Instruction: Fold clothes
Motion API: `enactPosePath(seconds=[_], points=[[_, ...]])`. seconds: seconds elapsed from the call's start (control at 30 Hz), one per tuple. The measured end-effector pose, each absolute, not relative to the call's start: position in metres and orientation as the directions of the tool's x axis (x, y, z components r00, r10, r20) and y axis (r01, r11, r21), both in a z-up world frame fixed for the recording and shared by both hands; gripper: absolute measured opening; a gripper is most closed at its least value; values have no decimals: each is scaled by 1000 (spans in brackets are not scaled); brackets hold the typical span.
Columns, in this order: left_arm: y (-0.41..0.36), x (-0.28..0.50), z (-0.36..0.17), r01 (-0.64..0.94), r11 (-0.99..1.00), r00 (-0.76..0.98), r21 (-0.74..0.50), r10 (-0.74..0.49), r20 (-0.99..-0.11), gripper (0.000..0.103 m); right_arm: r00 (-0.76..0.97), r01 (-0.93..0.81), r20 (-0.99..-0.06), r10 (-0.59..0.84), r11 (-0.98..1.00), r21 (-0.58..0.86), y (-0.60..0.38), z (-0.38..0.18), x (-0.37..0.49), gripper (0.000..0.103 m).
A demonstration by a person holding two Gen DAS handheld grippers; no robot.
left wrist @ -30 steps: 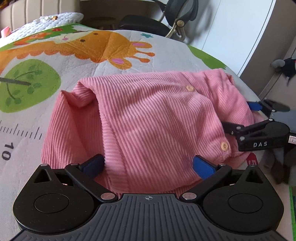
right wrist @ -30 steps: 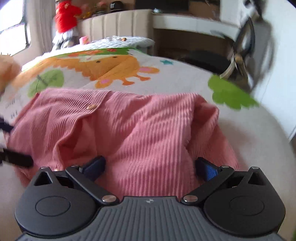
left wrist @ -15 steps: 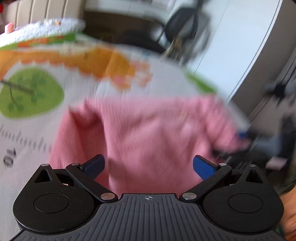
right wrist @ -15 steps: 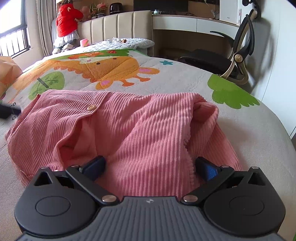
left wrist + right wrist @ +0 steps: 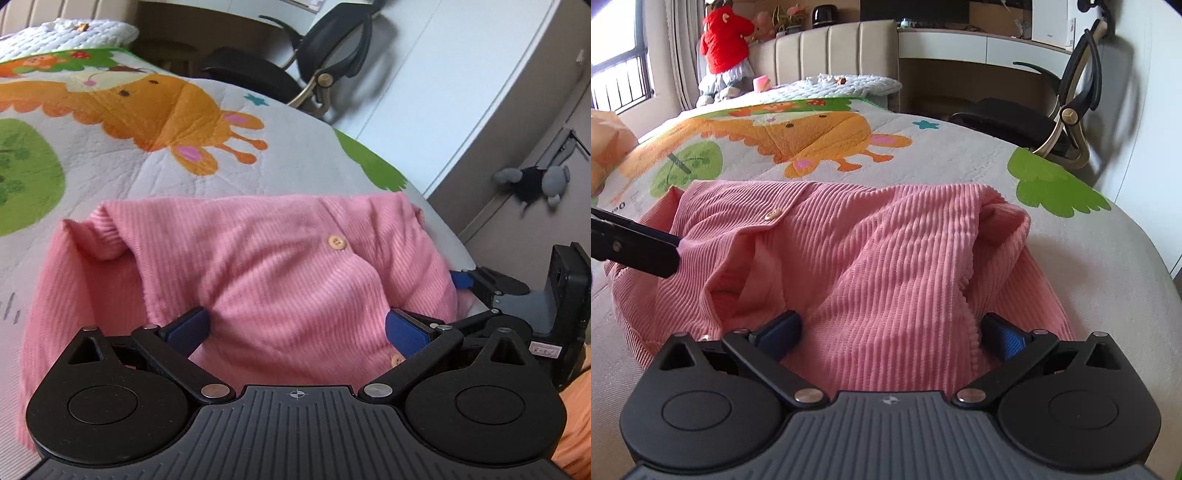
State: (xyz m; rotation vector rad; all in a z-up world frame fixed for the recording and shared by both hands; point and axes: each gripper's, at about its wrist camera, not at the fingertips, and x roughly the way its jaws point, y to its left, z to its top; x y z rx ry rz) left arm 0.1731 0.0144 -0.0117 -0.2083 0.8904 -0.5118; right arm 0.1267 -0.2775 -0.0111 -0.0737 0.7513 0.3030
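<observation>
Shirt lies bunched on our quilt; both our claws, left and right, gape wide over it, maybe touching, holding nothing.

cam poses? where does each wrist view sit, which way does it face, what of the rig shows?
Left wrist: on the left tool, facing across the pink cardigan toward the office chair; own open fingers show, the right tool at right.
Right wrist: on the right tool, facing over the cardigan toward the headboard; own open fingers show, the left tool at left.
Shared: cardigan, giraffe quilt, chair.
</observation>
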Motion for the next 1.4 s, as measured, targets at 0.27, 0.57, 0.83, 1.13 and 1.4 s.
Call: enactPosePath(seconds=[0.27,0.57,0.83,1.13,1.4], points=[[31,149,3,305,910,570,-282,-411,-711,103,808,-368,-524,269,925,-92,-241,36,107,103],[33,138,-3,284,918,534,-278,-392,-749,103,803,-396,-563,194,880,-261,-212,11,107,103],[27,138,-7,298,916,527,-271,-394,-753,103,801,-300,-590,98,919,-254,-248,-7,109,103],[68,142,-6,185,951,604,-247,-308,-735,103,847,-341,-501,178,905,-254,-244,15,87,100],[89,147,-18,137,968,644,-210,-248,-724,92,754,-467,-577,313,874,-135,-220,9,88,73]])
